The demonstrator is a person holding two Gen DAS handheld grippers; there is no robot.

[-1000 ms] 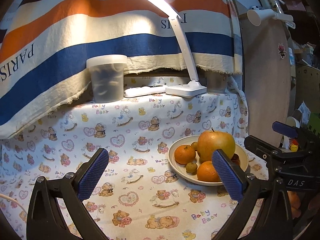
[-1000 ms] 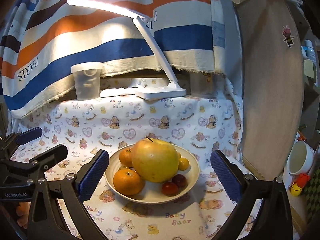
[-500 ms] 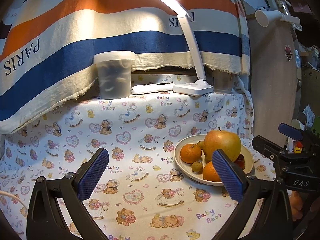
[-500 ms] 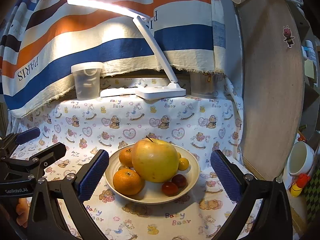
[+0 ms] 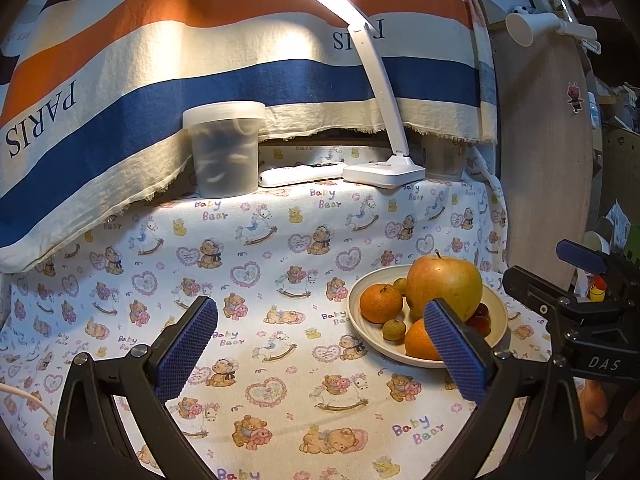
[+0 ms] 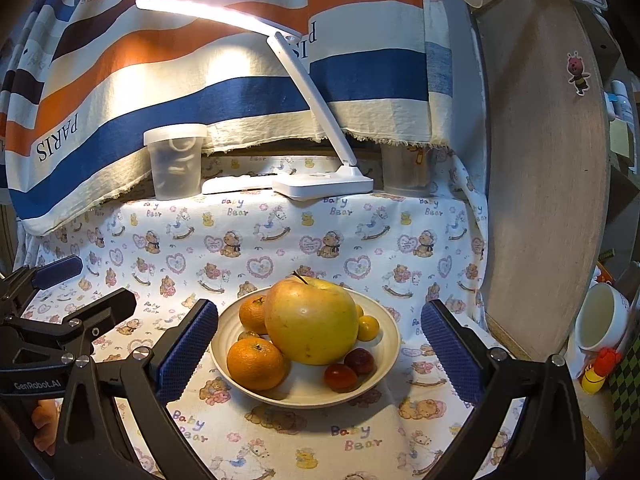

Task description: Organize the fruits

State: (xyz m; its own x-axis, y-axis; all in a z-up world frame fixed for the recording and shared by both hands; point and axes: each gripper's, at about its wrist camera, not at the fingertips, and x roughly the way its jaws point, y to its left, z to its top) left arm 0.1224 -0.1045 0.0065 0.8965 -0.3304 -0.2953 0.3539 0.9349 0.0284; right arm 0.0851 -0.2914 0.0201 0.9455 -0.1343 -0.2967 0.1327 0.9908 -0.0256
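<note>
A: Fruit sits piled on the plate (image 6: 384,364), lower centre of frame. Sorted, or awaiting sorting?
B: Can't tell. Right claw (image 6: 318,354) and left claw (image 5: 320,354) both gape, empty.

"paris" on striped cloth (image 5: 120,92), "baby bear" tablecloth (image 5: 256,280)

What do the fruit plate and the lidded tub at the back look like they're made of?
Plate: likely glazed ceramic or melamine; cream, smooth, with faint concentric ridges and a soft sheen. Lidded tub: translucent frosted plastic; murky contents show through the wall, and the lid is cloudy white.
</note>
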